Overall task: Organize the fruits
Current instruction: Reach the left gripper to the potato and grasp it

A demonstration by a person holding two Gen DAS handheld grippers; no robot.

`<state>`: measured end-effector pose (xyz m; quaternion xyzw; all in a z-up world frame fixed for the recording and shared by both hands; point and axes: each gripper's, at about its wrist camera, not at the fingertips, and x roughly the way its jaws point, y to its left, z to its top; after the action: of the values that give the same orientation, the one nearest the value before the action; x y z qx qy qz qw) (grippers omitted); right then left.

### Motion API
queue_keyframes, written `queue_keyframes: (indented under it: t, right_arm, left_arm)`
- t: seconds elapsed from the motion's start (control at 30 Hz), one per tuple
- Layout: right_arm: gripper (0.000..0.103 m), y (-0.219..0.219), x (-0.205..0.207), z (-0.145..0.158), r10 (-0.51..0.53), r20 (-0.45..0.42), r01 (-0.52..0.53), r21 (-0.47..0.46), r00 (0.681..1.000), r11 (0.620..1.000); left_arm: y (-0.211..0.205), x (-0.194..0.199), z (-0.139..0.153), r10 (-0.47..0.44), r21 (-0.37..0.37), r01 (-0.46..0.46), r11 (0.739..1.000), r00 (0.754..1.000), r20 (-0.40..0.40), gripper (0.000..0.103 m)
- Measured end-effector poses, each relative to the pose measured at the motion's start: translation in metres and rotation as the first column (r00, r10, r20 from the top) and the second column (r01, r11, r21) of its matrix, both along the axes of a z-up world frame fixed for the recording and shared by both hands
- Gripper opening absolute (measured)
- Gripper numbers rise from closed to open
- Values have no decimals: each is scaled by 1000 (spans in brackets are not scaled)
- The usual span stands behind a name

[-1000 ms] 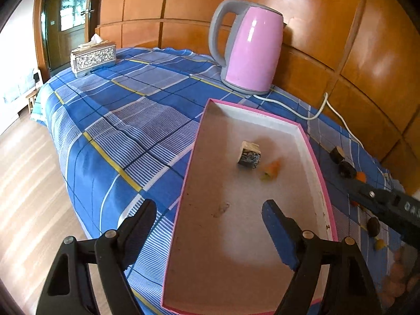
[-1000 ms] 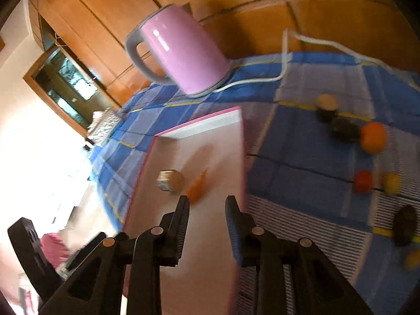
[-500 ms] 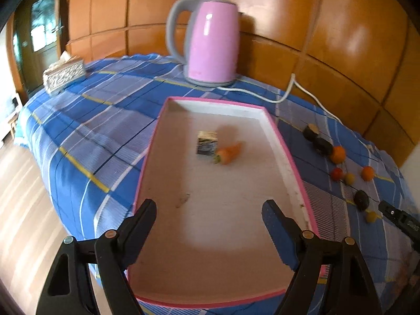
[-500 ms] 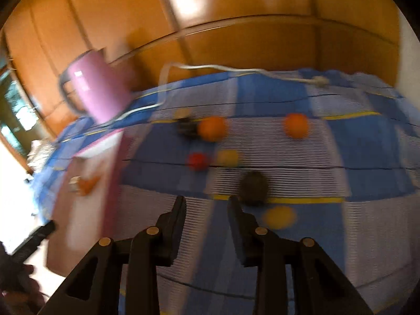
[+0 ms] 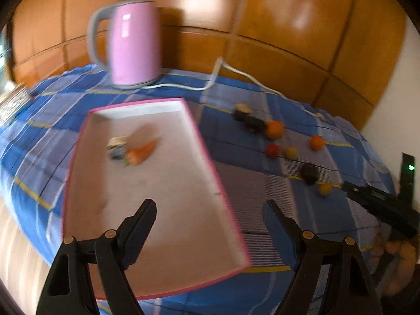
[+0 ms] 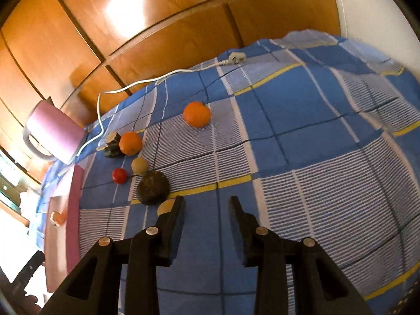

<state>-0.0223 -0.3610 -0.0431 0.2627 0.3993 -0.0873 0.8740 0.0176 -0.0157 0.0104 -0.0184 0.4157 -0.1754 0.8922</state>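
Both tongs are open and empty: left tongs (image 5: 210, 218) over the tray (image 5: 199, 136), right tongs (image 6: 206, 210) beside a yellow fruit (image 6: 164, 206). The round fruit could roll off if nudged by a finger.

Blue plaid cloth (image 6: 302, 120) with white stripes and thin yellow lines. Pink kettle (image 5: 134, 44), grey handle, white cord (image 6: 136, 84). Pink-rimmed tray (image 5: 207, 157), whitish inside, orange carrot (image 5: 141, 152) in it. Two orange fruits (image 6: 197, 114), one red (image 6: 119, 175), one pale yellow (image 6: 139, 165), one dark brown (image 6: 153, 187). Orange-brown wood panelling (image 6: 157, 26). Black fingers (image 5: 139, 223) on each hand-held gripper.
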Motion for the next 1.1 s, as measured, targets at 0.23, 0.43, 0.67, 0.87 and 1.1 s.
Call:
queue_keyframes:
  t: [0.23, 0.43, 0.67, 0.87, 1.1]
  right_arm:
    - [33, 2, -4, 2, 5, 24, -5, 5, 1000, 1000]
    - [33, -15, -17, 7, -62, 27, 63, -56, 998, 996]
    - [33, -30, -23, 4, -100, 20, 101, -61, 995, 993]
    - [33, -36, -25, 2, -110, 17, 111, -50, 994, 993]
    - [33, -34, -24, 0, -99, 10, 100, -62, 995, 993]
  left_arm:
    - [-70, 11, 2, -209, -30, 208, 978, 976, -62, 70]
    - [-131, 18, -16, -316, -50, 312, 949, 936, -156, 54]
    - [-188, 25, -33, -377, -38, 377, 925, 903, -206, 50]
    - [-215, 36, -50, -354, -17, 360, 933, 907, -228, 50]
    - [-227, 42, -61, -351, -48, 350, 936, 906, -237, 30]
